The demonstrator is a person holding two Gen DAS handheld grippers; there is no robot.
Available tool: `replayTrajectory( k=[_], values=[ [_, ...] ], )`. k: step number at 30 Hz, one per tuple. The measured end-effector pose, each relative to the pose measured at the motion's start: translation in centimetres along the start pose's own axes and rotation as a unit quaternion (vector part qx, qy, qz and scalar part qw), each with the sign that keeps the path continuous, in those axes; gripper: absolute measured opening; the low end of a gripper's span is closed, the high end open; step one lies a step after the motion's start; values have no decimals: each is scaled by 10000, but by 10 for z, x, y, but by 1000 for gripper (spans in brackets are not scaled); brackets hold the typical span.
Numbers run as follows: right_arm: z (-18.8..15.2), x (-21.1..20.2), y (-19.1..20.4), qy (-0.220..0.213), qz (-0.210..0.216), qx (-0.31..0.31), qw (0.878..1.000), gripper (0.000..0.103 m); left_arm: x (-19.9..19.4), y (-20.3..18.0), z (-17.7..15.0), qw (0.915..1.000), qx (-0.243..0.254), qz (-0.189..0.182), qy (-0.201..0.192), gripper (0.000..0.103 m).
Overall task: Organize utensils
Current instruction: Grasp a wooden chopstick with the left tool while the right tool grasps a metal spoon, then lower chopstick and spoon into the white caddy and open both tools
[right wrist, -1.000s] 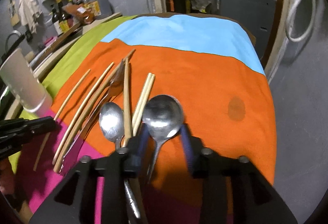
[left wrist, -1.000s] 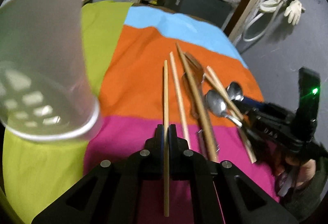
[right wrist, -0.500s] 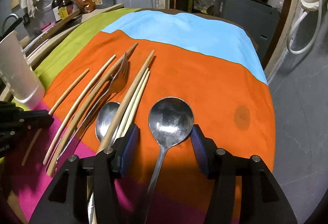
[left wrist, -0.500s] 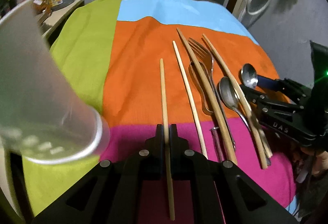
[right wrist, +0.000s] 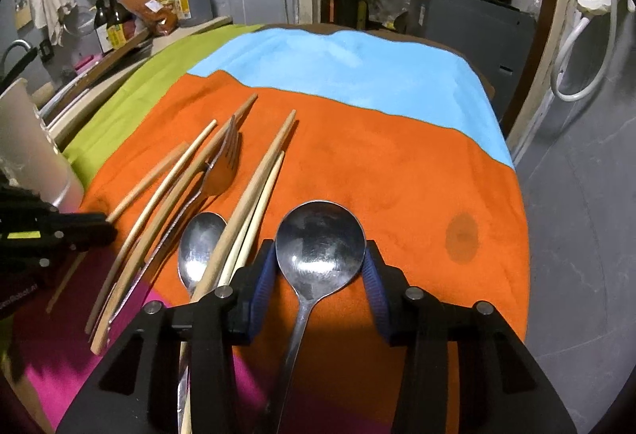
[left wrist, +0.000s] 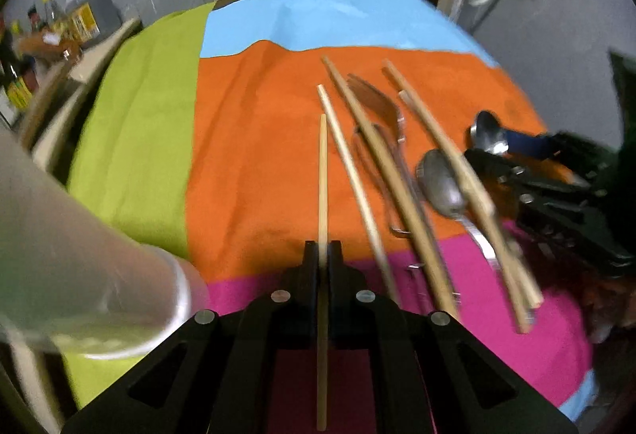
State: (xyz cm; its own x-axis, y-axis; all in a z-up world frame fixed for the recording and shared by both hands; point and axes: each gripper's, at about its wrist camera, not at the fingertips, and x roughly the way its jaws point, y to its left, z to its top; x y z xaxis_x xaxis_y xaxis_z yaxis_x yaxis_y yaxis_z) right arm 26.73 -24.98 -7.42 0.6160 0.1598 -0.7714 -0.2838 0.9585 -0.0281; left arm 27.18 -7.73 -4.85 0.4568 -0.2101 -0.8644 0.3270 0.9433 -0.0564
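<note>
My left gripper (left wrist: 322, 249) is shut on a pale wooden chopstick (left wrist: 322, 171) that points forward over the cloth. A translucent white cup (left wrist: 79, 255) stands close at its left. Several more chopsticks (left wrist: 397, 191), a fork (left wrist: 377, 104) and a small spoon (left wrist: 441, 183) lie to the right. My right gripper (right wrist: 320, 267) is open, its blue pads either side of a large metal spoon (right wrist: 320, 247) lying on the orange cloth. The small spoon (right wrist: 200, 243), fork (right wrist: 222, 163) and chopsticks (right wrist: 254, 191) lie to its left in the right wrist view.
A striped cloth (right wrist: 397, 163) in green, blue, orange and pink covers the table. Bottles (right wrist: 115, 20) crowd a shelf at the far left. The table's right edge drops to a grey floor (right wrist: 576, 215). The left gripper (right wrist: 47, 235) shows at the left.
The left gripper has drawn back and swung with its chopstick, so the cup now sits lower left. The right gripper has opened wider around the large spoon.
</note>
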Motion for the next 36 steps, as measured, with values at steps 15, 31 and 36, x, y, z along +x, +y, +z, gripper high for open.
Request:
replayTrajectory(
  k=[15,31,36],
  values=[
    [-12,-99,41,-2318,-545,-380,9705,40,-91,-9,-35,9610,-297,-409,-2718,2],
    [53,-163,109,-3686,261,-495,9279,40,-198,61,-34,8936,-645,108,-4440,2],
    [75,-169,142,-3906,609,-594,9166,40,-217,108,-33,8772,-846,367,-4712,3]
  ],
)
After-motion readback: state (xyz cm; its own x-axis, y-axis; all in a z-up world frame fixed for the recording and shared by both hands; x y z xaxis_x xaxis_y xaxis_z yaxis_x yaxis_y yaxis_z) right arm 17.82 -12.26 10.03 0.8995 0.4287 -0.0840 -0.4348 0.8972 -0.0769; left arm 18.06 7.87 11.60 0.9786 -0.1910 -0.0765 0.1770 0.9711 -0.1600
